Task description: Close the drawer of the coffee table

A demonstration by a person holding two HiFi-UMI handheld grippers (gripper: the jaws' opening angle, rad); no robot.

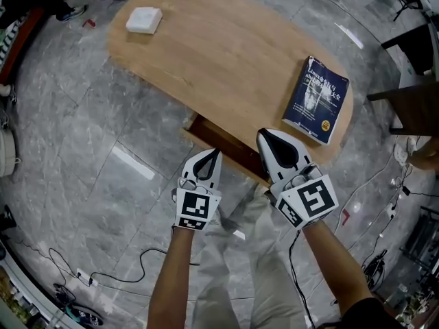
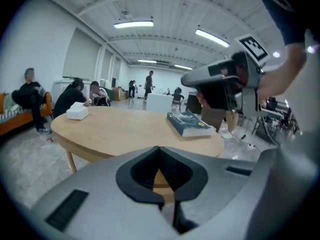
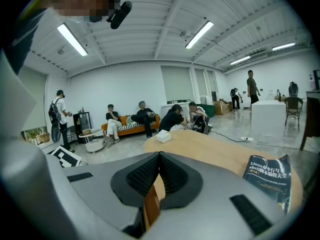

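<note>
The oval wooden coffee table [image 1: 206, 46] stands ahead of me, and its drawer [image 1: 223, 144] sticks out a little from under the near edge, showing a dark inside. My left gripper [image 1: 215, 153] is shut, its tips right at the drawer's front edge. My right gripper [image 1: 265, 135] is also shut and empty; it sits above the table's near rim, just right of the drawer. In the left gripper view the jaws [image 2: 159, 149] meet, with the table top [image 2: 125, 129] beyond. The right gripper view shows its jaws [image 3: 159, 154] closed too, with a wooden edge [image 3: 150, 204] behind them.
A dark blue book [image 1: 317, 99] lies at the table's right end and a white box [image 1: 144, 20] at the far left. Cables [image 1: 130, 276] trail on the grey floor near me. Dark furniture [image 1: 411, 105] stands to the right. People sit on an orange sofa [image 3: 125, 126].
</note>
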